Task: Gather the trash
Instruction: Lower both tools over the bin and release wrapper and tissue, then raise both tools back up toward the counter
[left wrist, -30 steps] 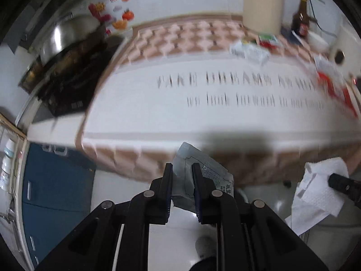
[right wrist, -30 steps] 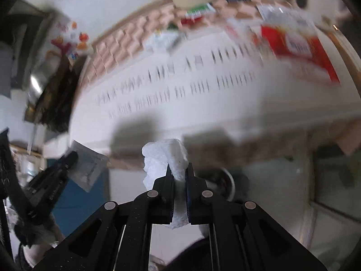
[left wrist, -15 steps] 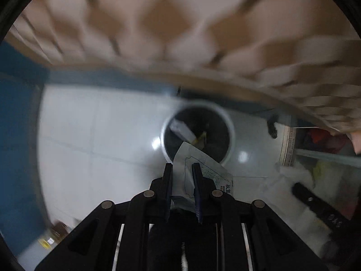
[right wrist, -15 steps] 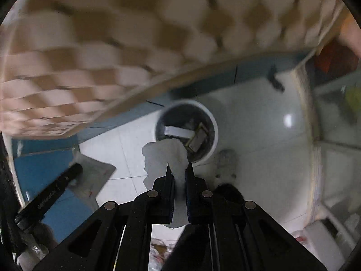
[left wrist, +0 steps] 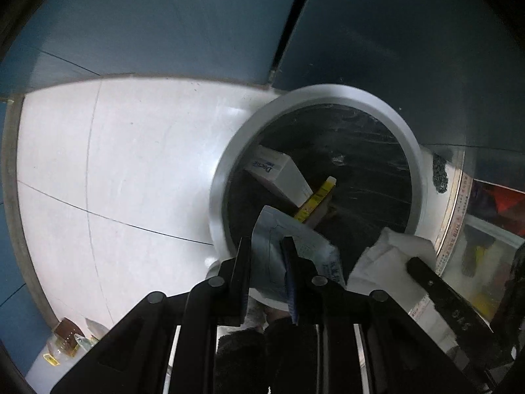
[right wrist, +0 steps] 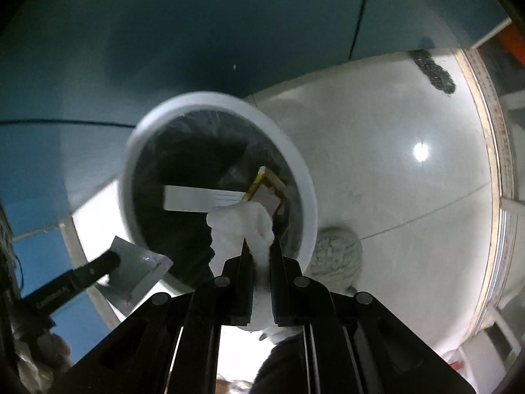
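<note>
1. Left tool (left wrist: 267, 252): clamped on a flat packet (left wrist: 295, 246) of thin crinkled foil-paper, silvery-white with small print. Its jaws have just been easing apart a little, yet the packet sits between them, one corner jutting forward over the near rim of the bin (left wrist: 229, 151).
2. Right tool (right wrist: 261, 256): clenched on a crumpled tissue (right wrist: 241, 226), soft, white and lumpy, bulging forward past the tips.
3. Bin: round, with a smooth white rim and a glossy black liner; it stands on the pale tiled floor (left wrist: 115, 170) against a blue cabinet (left wrist: 164, 16) (no counter in view).
4. Key relation: the bin mouth lies ahead of and below both tools. The tissue hangs well inside the opening; the packet sits nearer the rim, so the right hand looks better placed for a clean drop.
5. Already inside: a white carton (left wrist: 279, 174), long axis slanting, and a yellow-edged box (left wrist: 316, 202) leaning on it.
</note>
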Demonstrator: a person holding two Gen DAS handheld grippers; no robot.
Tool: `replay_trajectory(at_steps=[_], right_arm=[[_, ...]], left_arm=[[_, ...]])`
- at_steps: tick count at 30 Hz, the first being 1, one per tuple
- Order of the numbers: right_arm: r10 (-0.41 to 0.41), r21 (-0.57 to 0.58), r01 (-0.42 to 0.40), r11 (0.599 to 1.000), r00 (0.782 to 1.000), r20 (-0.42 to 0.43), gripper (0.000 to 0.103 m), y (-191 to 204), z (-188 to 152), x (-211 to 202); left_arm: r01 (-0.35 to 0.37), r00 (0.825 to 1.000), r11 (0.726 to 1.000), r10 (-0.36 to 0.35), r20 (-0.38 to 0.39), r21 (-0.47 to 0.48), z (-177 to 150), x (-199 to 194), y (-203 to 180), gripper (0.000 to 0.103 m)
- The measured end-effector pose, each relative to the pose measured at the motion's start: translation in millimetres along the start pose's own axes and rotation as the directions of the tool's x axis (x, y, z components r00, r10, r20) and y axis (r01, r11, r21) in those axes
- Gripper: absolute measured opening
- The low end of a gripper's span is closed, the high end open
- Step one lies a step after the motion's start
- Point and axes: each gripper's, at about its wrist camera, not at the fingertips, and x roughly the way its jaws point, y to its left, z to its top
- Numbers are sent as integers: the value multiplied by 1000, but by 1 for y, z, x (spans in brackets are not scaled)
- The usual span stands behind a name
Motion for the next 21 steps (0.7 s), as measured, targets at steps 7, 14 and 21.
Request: replay_trajectory(at_steps=[7, 14, 21], right_arm=[[-29, -72, 27, 997, 999, -37, 76, 11, 2, 17], [-128, -178, 125, 976, 992, -3, 103, 21, -7, -13], [-162, -208, 163, 964, 987, 24, 103, 42, -30, -83]], left_arm=[[-33, 998, 999, 32, 50, 34, -4, -18, 4, 90], [-148, 985, 988, 143, 101, 46, -26, -50, 12, 98], [-216, 961, 975, 205, 185, 44, -71, -133, 16, 98]])
